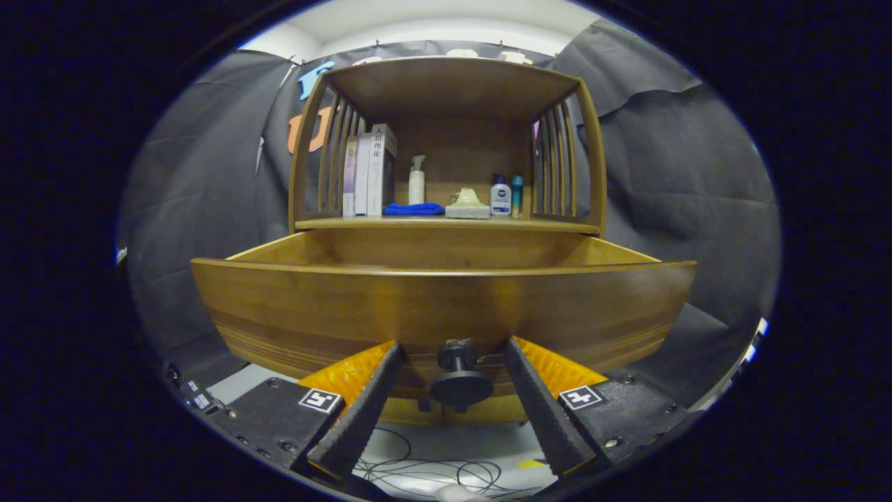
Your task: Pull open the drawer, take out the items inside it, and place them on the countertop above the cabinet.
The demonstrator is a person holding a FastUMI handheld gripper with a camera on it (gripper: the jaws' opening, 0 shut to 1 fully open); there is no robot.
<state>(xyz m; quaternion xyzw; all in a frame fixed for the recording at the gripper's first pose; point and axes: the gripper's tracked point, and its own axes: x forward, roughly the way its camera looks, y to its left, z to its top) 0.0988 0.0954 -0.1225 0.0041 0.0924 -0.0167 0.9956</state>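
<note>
One wooden drawer [446, 307] pulled out toward me, contents hidden behind its front. Dark knob [458, 380] sits between fingers of my hand-held gripper [453, 352], spread apart, not touching it. Beyond, worktop [446, 224] carries books [369, 171], blue cloth [414, 208], bottles [500, 195].

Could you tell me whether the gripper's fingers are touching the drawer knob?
Apart. In the gripper view the knob sits between the open gripper fingers, with a clear gap to each finger, on the drawer front.

A recording booth: black cloth walls [683, 174] hang behind a lone wooden cabinet [446, 209], cables [432, 474] below.
</note>
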